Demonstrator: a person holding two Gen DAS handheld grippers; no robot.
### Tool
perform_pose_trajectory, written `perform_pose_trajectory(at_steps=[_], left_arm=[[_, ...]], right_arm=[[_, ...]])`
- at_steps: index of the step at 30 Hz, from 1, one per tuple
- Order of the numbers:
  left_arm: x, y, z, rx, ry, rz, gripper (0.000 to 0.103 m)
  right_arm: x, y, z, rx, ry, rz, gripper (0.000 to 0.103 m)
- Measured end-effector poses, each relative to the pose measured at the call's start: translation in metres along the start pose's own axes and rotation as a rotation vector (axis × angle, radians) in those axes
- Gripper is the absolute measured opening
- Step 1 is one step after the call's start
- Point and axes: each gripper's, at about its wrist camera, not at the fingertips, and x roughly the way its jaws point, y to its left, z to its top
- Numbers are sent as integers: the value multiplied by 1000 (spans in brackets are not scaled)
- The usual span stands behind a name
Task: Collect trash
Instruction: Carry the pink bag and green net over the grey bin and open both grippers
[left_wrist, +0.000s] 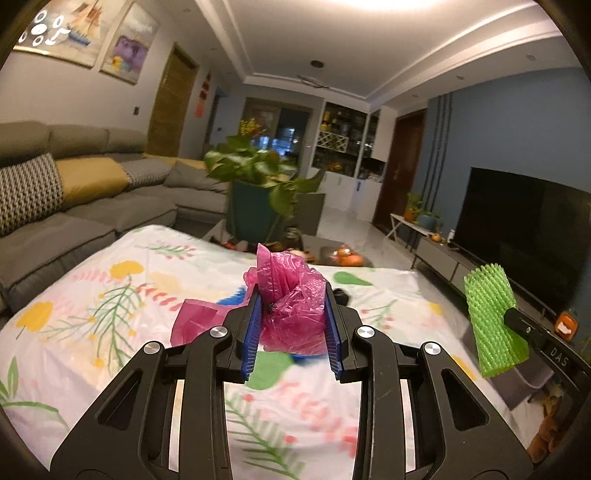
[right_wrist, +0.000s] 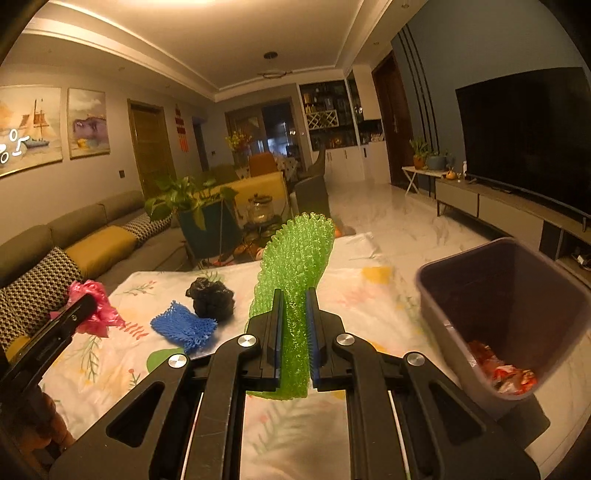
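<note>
left gripper (left_wrist: 293, 314) raised above the table, jaws closed partway around a crumpled pink plastic bag (left_wrist: 291, 299). right gripper (right_wrist: 294, 325) raised too, clamping a green foam net (right_wrist: 295, 266) upright.

crinkly pink plastic bag (left_wrist: 291, 306), green foam net (right_wrist: 295, 273)

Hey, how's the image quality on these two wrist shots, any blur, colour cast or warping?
Left wrist view: cooler tone, heavy fisheye bending; the floral tablecloth smears near the bottom edge, while the crumpled pink plastic bag stays sharp. Right wrist view: warm orange cast; the dark plastic bin looks slightly soft, and the green foam net is crisp.
</note>
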Motion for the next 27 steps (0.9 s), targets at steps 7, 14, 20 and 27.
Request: perform_pose_trajectory(at_steps=[7,14,20,27], left_arm=[[-10,-57,-5,67,15,-60,30],[-12,-110,-15,130,35,-138,30],[-9,-159,-21,188,38,-213,30],[-1,-209,-25,223,44,-300,30]], right_arm=[[-32,-30,1,0,-30,-27,12],[-48,-64,2,18,-47,-74,12],[-58,-92,7,35,-70,-127,12],[-65,-136,12,69,-96,-192,12]])
